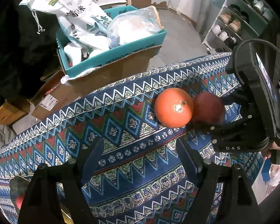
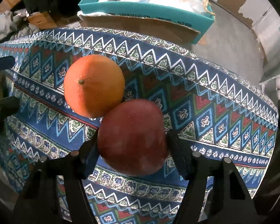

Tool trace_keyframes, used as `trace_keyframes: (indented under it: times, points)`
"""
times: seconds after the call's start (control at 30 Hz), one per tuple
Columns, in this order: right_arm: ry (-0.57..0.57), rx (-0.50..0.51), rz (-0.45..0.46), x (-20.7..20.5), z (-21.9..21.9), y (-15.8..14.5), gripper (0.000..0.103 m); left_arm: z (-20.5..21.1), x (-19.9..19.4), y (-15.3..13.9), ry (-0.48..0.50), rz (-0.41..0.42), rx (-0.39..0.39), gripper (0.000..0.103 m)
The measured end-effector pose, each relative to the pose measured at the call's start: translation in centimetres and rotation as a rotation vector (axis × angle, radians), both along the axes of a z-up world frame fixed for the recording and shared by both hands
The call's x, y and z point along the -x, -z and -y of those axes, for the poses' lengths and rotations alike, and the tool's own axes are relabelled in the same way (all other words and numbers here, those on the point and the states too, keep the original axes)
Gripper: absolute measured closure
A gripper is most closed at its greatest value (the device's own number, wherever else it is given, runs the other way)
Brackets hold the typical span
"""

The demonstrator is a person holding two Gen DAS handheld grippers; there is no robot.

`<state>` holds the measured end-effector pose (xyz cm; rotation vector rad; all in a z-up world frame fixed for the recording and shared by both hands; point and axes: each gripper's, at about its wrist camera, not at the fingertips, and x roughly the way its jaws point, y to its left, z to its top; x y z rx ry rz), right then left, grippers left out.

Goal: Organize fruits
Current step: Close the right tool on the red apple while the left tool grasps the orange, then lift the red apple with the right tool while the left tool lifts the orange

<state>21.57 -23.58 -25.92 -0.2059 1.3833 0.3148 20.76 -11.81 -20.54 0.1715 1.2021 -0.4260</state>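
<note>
Fruits: orange (image 2: pixel 94 85) and a dark red mango-like fruit (image 2: pixel 133 137) sit touching each other on the patterned cloth (image 2: pixel 224 100) over the worktop, near its far edge.
Red fruit, shape/skin: egg-shaped, smooth matte skin, faint pale speckling; looks firm but likely bruises under a hard squeeze.
Red fruit, grip: take across the widest middle, which is where the right hand-held gripper (image 2: pixel 132 149) has it; curved sides mean it could squirt out if pinched near an end.
Orange, shape/skin: near-round, pebbled glossy peel, stem button facing up; stiff enough, fair friction, should roll freely once its neighbour goes.
Weight guess: both moderately heavy for their size, no flex to speak of.
Right gripper state: fingers (image 2: pixel 89 149) straddle the red fruit, both pads at its flanks and looking in contact; I read it as pinching the fruit.
Left gripper state: left hand-held gripper (image 1: pixel 140 160) spread wide, nothing between the fingers, hovering over bare cloth short of the orange (image 1: pixel 174 107).
Cloth: woven-look print, zigzags and diamonds in blue, red, white; soft, may drag or bunch.
Risk: lifting the red fruit likely nudges the orange toward the edge.
Background: teal cardboard box (image 1: pixel 112 56) with bags beyond the worktop.
</note>
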Motion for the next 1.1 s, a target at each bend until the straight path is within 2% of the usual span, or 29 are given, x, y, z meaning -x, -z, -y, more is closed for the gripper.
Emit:
trace_keyframes:
  times: [0.23,0.6,0.8,1.1]
  points:
    - [0.048,-0.016,0.033,0.7,2.6,-1.1,0.036,1.6,-0.2,0.2,0.016,-0.006,0.014,0.022]
    - [0.182,-0.058,0.101,0.9,8.8,-4.3,0.035,7.0,-1.3,1.7,0.076,-0.022,-0.001,0.022]
    - [0.227,-0.071,0.097,1.0,10.1,-3.8,0.035,8.6,-1.8,3.6,0.084,-0.028,-0.034,0.021]
    - [0.251,-0.083,0.087,1.0,11.1,-3.3,0.035,8.8,-3.0,5.3,0.053,-0.044,-0.041,0.019]
